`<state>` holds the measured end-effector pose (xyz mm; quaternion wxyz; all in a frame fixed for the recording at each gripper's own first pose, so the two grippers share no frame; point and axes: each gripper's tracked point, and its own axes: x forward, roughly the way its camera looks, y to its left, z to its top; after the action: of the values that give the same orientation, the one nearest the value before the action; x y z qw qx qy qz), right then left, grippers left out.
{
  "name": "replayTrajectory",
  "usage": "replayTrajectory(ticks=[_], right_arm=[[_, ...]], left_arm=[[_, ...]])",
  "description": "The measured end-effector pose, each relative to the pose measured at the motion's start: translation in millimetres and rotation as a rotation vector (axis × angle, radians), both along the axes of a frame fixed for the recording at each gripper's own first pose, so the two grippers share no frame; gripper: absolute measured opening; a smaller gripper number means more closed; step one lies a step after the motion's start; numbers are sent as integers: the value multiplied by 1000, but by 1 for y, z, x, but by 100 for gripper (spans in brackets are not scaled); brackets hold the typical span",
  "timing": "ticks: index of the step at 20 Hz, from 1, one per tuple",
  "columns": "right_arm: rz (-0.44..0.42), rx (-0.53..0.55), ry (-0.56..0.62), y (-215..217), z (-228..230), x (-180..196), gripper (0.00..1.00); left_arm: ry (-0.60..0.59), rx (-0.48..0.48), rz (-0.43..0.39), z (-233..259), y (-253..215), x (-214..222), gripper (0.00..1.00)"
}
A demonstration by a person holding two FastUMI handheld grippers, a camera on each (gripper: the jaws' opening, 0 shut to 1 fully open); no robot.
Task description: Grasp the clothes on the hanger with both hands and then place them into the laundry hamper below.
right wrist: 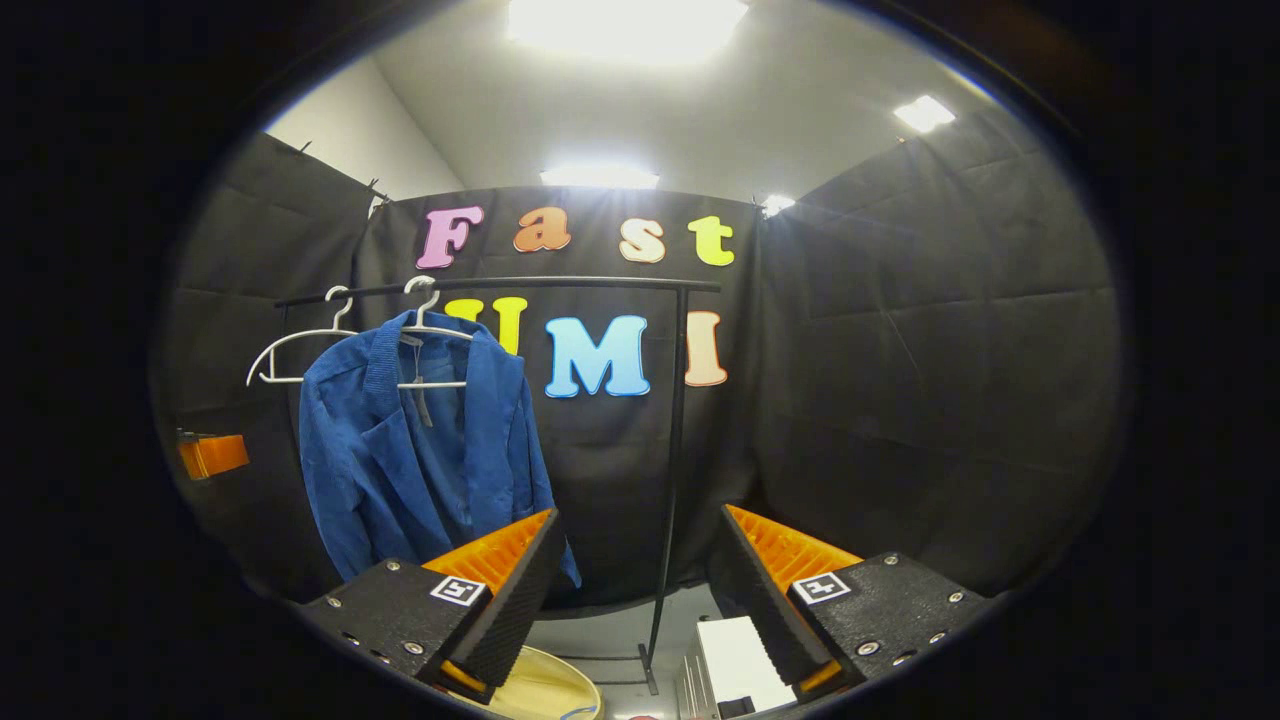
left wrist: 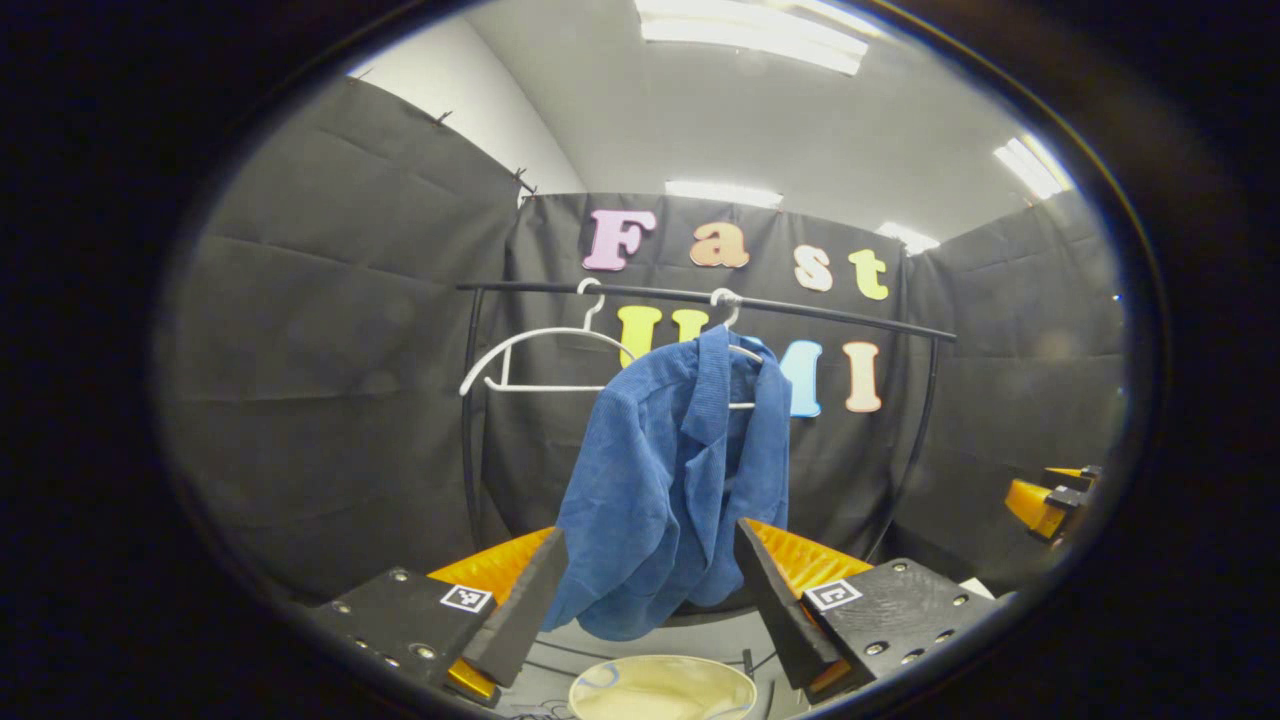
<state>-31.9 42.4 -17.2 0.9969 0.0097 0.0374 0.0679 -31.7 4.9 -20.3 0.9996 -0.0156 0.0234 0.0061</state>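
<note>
A blue jacket [left wrist: 670, 480] hangs on a white hanger [left wrist: 735, 300] from a black rail [left wrist: 820, 315]. In the left gripper view it hangs straight ahead, beyond my left gripper [left wrist: 650, 540], which is open and holds nothing. Below the jacket shows the cream rim of the laundry hamper [left wrist: 660, 690]. In the right gripper view the jacket [right wrist: 420, 450] hangs off to the left, and the hamper [right wrist: 545, 690] sits low by the left finger. My right gripper [right wrist: 638, 520] is open and empty, pointing at the rail's right post [right wrist: 672, 450].
An empty white hanger [left wrist: 530, 360] hangs left of the jacket on the same rail. A white box [right wrist: 735, 660] stands on the floor near the post's foot. Black cloth walls close the booth on three sides. The other gripper [left wrist: 1050, 500] shows at the far right.
</note>
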Motion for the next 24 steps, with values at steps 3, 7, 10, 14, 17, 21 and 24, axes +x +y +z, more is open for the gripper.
replayTrajectory(ticks=[3, 7, 10, 14, 17, 21, 24], right_arm=[[31, -1, 6, 15, 10, 6, 95], [103, 3, -6, 42, 34, 23, 95], [165, 19, -16, 66, 50, 45, 95], [260, 16, -19, 102, 55, 86, 95], [344, 46, 23, 132, 50, 118, 96], [432, 98, 21, 164, 65, 160, 95], [472, 114, -10, 184, 71, 196, 95]], left_arm=[[-12, -12, 8, 9, -1, 2, 100], [-15, -40, 26, 15, -7, 22, 100], [-20, -81, 24, 24, -18, 39, 99], [-35, -106, 49, 38, -24, 67, 98], [-46, -77, 84, 52, -29, 91, 100], [-54, -43, 119, 63, -45, 127, 100], [-56, -76, 144, 66, -60, 154, 100]])
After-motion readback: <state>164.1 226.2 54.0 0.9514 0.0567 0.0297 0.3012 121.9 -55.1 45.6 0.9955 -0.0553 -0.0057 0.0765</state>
